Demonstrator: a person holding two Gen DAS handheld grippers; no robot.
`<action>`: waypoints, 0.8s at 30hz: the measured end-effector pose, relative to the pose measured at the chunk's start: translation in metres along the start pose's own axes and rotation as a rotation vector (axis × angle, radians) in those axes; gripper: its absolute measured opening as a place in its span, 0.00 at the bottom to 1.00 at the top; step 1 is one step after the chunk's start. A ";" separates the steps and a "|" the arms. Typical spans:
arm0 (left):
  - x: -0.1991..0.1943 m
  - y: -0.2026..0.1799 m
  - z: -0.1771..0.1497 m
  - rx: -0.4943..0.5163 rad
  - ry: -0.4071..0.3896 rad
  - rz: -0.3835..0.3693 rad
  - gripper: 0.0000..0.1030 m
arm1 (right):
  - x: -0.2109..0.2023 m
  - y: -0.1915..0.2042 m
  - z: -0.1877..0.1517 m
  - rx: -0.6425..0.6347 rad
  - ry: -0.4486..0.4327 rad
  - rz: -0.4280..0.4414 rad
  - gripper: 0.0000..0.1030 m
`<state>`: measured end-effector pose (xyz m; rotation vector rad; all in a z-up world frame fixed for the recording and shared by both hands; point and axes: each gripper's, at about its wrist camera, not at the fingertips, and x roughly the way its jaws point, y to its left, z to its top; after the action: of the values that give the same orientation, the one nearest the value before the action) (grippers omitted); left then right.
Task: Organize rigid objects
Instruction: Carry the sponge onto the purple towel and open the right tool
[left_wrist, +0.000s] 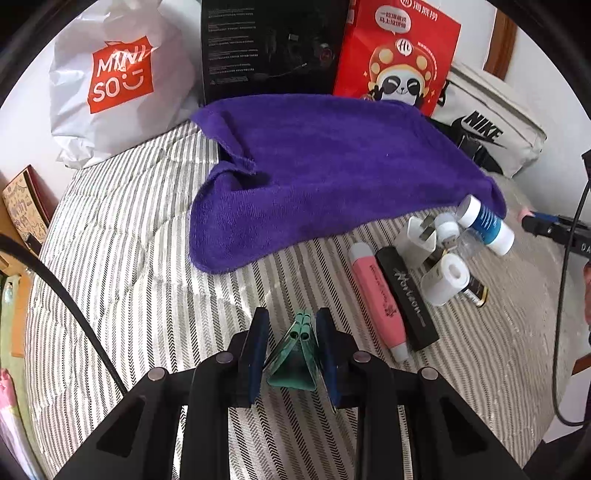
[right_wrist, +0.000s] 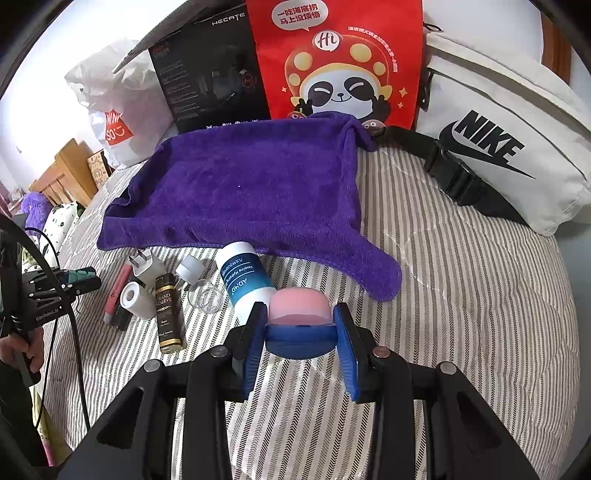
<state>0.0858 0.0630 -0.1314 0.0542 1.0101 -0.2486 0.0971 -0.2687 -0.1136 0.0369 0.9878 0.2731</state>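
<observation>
My left gripper is shut on a green clip above the striped bedcover, left of a row of small items: pink highlighter, black tube, white roll, white plug, blue-and-white bottle. My right gripper is shut on a blue-and-pink round object, just right of the blue-and-white bottle. A purple towel lies spread behind the items. The left gripper also shows in the right wrist view.
Along the wall stand a white Miniso bag, a black box, a red panda bag and a white Nike pouch. A dark bottle and a clear jar lie among the items.
</observation>
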 end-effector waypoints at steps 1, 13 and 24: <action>-0.001 0.000 0.001 -0.002 -0.004 -0.002 0.25 | 0.000 0.000 0.000 -0.002 -0.001 0.000 0.36; -0.016 -0.006 0.031 -0.012 -0.056 -0.037 0.25 | -0.010 0.004 0.012 -0.015 -0.031 0.003 0.36; -0.012 -0.004 0.072 -0.015 -0.091 -0.057 0.25 | -0.004 0.006 0.037 -0.035 -0.056 0.011 0.36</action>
<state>0.1384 0.0498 -0.0830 0.0006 0.9235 -0.2934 0.1242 -0.2601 -0.0887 0.0181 0.9271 0.2977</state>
